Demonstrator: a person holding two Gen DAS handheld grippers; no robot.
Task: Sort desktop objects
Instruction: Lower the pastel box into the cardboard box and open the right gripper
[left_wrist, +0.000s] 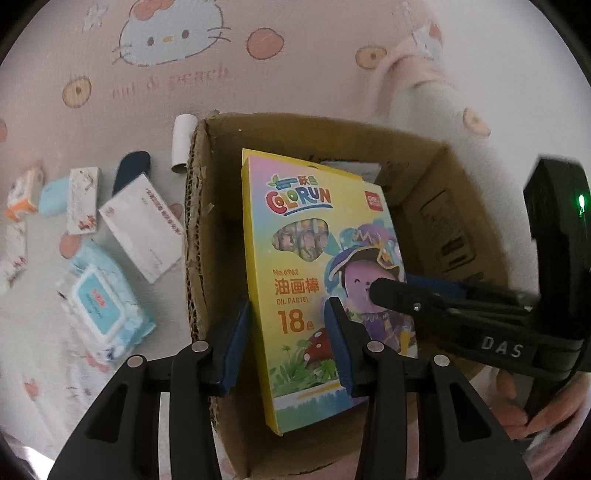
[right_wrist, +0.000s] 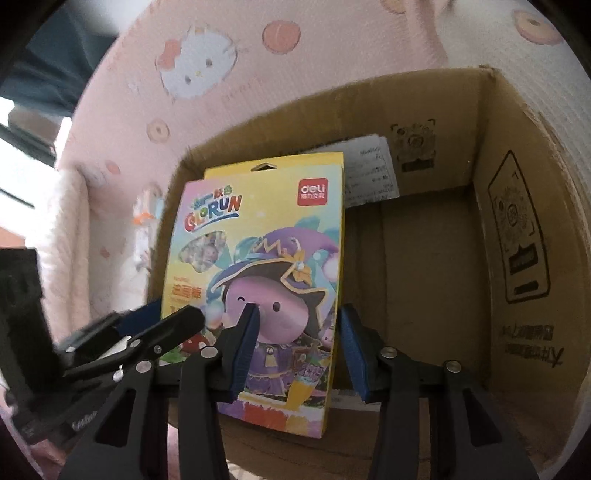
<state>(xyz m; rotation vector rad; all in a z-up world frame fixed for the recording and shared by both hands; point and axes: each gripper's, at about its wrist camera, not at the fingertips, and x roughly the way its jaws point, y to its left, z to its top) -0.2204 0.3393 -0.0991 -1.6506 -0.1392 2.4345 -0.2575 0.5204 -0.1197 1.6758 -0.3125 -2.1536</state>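
Both claws meet on our glossy oil pastel box (left_wrist: 317, 258): left claw (left_wrist: 288, 347) spread open astride its lower edge, right claw (right_wrist: 295, 347) likewise open around its printed face. That flat yellow carton stands tilted inside the corrugated cardboard box (left_wrist: 195, 221). Beyond, on pink patterned cloth (left_wrist: 258, 92), lie a soft wet-wipes pack (left_wrist: 103, 306), small cartons and a paper tube (left_wrist: 183, 144).

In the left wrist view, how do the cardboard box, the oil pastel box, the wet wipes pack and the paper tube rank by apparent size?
1. cardboard box
2. oil pastel box, nearer the camera
3. wet wipes pack
4. paper tube, farthest away, so its real size is unsure
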